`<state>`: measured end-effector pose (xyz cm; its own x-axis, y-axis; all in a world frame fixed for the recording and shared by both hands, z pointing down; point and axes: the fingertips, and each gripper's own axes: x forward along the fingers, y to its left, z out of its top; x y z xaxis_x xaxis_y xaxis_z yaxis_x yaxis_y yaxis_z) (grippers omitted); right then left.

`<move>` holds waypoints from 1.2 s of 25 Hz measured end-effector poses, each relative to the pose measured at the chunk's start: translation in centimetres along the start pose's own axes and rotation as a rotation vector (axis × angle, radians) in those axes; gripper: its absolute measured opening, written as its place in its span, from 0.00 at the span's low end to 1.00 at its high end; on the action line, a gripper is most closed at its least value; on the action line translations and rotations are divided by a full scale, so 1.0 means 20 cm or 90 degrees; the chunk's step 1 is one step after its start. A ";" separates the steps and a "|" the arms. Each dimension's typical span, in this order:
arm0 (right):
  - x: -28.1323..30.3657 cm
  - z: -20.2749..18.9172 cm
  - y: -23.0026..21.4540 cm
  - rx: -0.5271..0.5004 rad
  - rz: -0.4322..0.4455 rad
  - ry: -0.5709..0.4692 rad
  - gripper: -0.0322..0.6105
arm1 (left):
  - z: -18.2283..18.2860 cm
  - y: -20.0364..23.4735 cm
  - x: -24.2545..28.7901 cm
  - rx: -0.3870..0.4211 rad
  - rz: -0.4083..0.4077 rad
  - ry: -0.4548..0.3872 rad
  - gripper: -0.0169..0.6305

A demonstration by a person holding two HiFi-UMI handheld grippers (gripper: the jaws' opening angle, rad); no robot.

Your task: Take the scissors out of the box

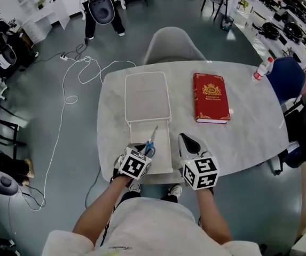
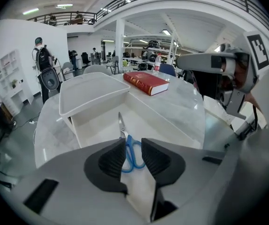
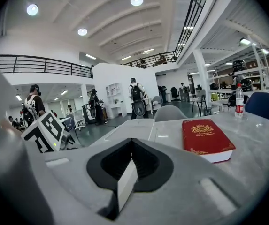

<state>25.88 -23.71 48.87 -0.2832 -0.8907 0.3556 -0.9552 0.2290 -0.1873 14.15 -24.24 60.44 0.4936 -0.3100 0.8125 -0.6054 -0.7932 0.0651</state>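
Observation:
The scissors [image 1: 152, 139] have blue handles and lie lengthwise in the shallow white box [image 1: 169, 154] at the table's near edge, blades pointing away from me. My left gripper [image 1: 146, 150] reaches into the box from the near end. In the left gripper view the blue handles [image 2: 134, 153] sit in the narrow gap between the jaws, which are closed in on them, and the blades [image 2: 122, 124] stick out beyond the tips. My right gripper [image 1: 187, 142] hovers just right of the box; it is shut with nothing in it [image 3: 132, 146].
The box's white lid [image 1: 147, 95] lies upturned right behind the box. A red book [image 1: 211, 97] rests on the table's right half, with a bottle [image 1: 261, 68] at the far right edge. A grey chair [image 1: 173, 44] and a blue chair [image 1: 287, 78] stand by the table. A person [image 1: 102, 7] stands farther back.

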 end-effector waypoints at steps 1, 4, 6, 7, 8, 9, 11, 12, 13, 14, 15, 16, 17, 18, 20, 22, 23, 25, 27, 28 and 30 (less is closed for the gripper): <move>0.01 -0.01 -0.01 0.001 0.010 0.003 0.06 | 0.00 0.00 0.01 -0.004 0.007 0.009 0.15; 0.04 -0.03 -0.04 0.002 0.036 0.010 0.06 | -0.01 0.00 0.06 -0.012 0.022 0.037 0.16; 0.05 -0.03 -0.04 -0.004 0.055 0.015 0.06 | -0.02 0.01 0.09 -0.019 0.030 0.060 0.17; 0.06 -0.03 -0.05 -0.007 0.063 0.017 0.06 | -0.03 0.01 0.10 -0.022 0.036 0.068 0.17; 0.06 -0.03 -0.06 -0.010 0.070 0.019 0.06 | -0.03 0.01 0.11 -0.025 0.044 0.076 0.18; 0.07 -0.03 -0.07 -0.012 0.076 0.021 0.06 | -0.03 0.02 0.12 -0.029 0.052 0.084 0.18; 0.08 -0.03 -0.09 -0.013 0.086 0.024 0.06 | -0.03 0.03 0.14 -0.031 0.066 0.101 0.18; 0.08 -0.03 -0.10 -0.013 0.092 0.026 0.06 | -0.03 0.03 0.15 -0.030 0.070 0.110 0.18; 0.08 -0.03 -0.10 -0.015 0.097 0.028 0.06 | -0.04 0.03 0.16 -0.030 0.073 0.120 0.18; 0.08 -0.03 -0.11 -0.017 0.104 0.030 0.06 | -0.04 0.03 0.17 -0.030 0.076 0.129 0.18; 0.08 -0.03 -0.11 -0.020 0.110 0.031 0.06 | -0.05 0.02 0.18 -0.030 0.080 0.138 0.18; 0.08 -0.03 -0.11 -0.023 0.116 0.031 0.06 | -0.06 0.03 0.19 -0.031 0.085 0.146 0.18; 0.08 -0.03 -0.12 -0.025 0.121 0.031 0.06 | -0.06 0.03 0.19 -0.031 0.090 0.153 0.18; 0.08 -0.03 -0.12 -0.028 0.125 0.031 0.06 | -0.07 0.03 0.20 -0.033 0.095 0.160 0.18; 0.08 -0.03 -0.14 -0.031 0.131 0.032 0.06 | -0.08 0.04 0.21 -0.038 0.103 0.170 0.18; 0.08 -0.02 -0.16 -0.034 0.137 0.032 0.06 | -0.08 0.05 0.22 -0.044 0.110 0.182 0.18; 0.08 -0.02 -0.17 -0.035 0.140 0.032 0.06 | -0.09 0.05 0.23 -0.047 0.113 0.188 0.18; 0.09 -0.01 -0.19 -0.037 0.145 0.032 0.06 | -0.08 0.05 0.24 -0.053 0.118 0.195 0.18; 0.09 -0.01 -0.21 -0.038 0.149 0.032 0.06 | -0.08 0.04 0.26 -0.060 0.121 0.198 0.18; 0.09 -0.01 -0.22 -0.038 0.151 0.032 0.06 | -0.08 0.04 0.26 -0.062 0.123 0.201 0.18; 0.10 0.00 -0.24 -0.039 0.155 0.032 0.06 | -0.08 0.05 0.27 -0.063 0.131 0.207 0.18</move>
<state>29.84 -26.55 50.44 -0.5083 -0.7857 0.3527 -0.8612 0.4596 -0.2173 15.16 -25.84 65.76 0.1418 -0.2622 0.9546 -0.7358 -0.6729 -0.0755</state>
